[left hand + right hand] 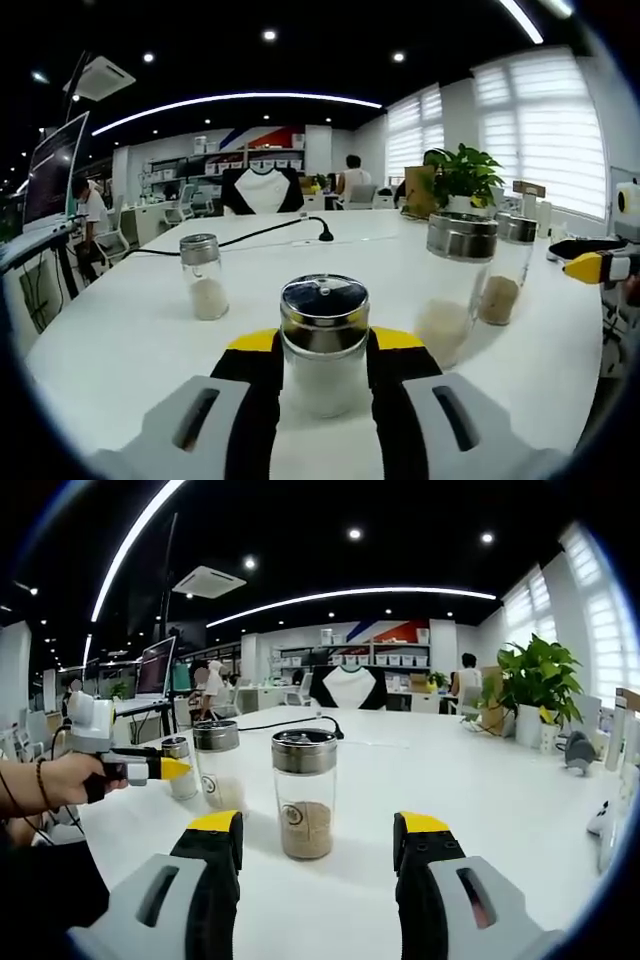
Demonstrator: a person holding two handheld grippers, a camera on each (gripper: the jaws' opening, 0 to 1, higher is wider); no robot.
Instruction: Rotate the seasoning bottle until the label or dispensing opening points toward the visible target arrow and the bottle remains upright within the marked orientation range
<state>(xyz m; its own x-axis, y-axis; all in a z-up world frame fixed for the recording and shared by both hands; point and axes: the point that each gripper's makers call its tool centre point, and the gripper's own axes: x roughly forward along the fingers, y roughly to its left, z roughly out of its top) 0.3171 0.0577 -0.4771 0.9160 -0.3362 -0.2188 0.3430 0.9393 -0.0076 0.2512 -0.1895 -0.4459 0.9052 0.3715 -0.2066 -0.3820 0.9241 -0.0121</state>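
Though steel-capped, four glass jars [324, 345], white and brown powders

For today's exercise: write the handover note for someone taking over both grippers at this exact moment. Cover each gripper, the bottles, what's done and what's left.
Left gripper: jaws close on either side of a seasoning bottle of white powder, upright on the white table.
Right gripper: open, empty, aimed at the brown-powder bottle ahead, not touching.
Other bottles: a small one and a tall one stand apart.
Done: first bottle gripped, apparently.
Left: no target arrow or marked range can be made out; find it, then rotate, keeping the bottle upright.
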